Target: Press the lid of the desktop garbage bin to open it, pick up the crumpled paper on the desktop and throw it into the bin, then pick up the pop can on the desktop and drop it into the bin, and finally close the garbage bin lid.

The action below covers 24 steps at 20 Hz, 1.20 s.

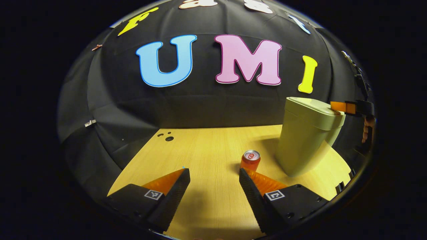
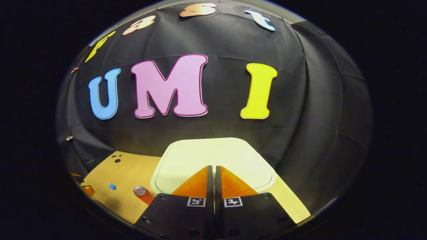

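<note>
A pale green desktop bin [image 1: 310,143] stands on the wooden table [image 1: 206,150] at the right, its lid [image 1: 313,108] down. An orange pop can [image 1: 251,160] stands upright just beyond my left gripper's right fingertip. My left gripper [image 1: 213,171] is open above the table with nothing between its fingers. Over the bin's far right edge, my right gripper [image 1: 343,106] shows at lid height. In the right gripper view, my right gripper [image 2: 213,167] is shut and empty, its tips over the flat lid [image 2: 213,153]. The can [image 2: 141,193] stands at the bin's lower left.
A small blue speck [image 2: 112,186] lies on the table left of the can. Small dark holes [image 1: 169,138] mark the table's far left corner. The black cloth wall rises right behind the table and bin. A hand [image 1: 367,131] shows at the far right.
</note>
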{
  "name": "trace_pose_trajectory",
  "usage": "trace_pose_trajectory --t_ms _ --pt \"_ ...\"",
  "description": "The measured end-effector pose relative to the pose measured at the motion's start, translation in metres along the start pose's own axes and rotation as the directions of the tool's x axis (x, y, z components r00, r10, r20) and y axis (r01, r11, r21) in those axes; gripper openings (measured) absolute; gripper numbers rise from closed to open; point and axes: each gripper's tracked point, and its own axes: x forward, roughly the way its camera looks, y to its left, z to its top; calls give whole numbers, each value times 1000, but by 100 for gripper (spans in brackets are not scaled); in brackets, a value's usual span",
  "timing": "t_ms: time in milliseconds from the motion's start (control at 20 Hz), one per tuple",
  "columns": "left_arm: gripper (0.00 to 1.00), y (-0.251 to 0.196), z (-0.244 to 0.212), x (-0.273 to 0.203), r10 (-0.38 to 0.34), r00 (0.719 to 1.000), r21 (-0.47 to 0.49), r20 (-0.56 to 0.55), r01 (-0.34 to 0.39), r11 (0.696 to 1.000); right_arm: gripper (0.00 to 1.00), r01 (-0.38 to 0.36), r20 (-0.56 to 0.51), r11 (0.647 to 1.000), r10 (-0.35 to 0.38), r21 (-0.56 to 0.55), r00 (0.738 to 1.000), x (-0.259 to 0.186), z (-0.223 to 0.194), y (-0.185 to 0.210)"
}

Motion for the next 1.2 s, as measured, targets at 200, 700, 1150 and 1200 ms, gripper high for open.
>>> trace_pose_trajectory --t_ms 200,700,1150,1200 --pt "95 -1 -1 1 -7 1000 2 -5 7 1000 5 8 6 1000 -8 -8 1000 -2 1 0" --pt "95 11 3 -2 20 1000 19 15 -20 1000 5 15 20 1000 -14 -23 1000 -3 15 1" --pt "95 19 4 -6 28 999 -2 26 -28 1000 5 5 131 1000 -5 4 991 -30 73 9" --pt "95 18 4 -7 25 999 -5 31 -25 1000 5 4 140 1000 -5 8 990 -33 79 10"
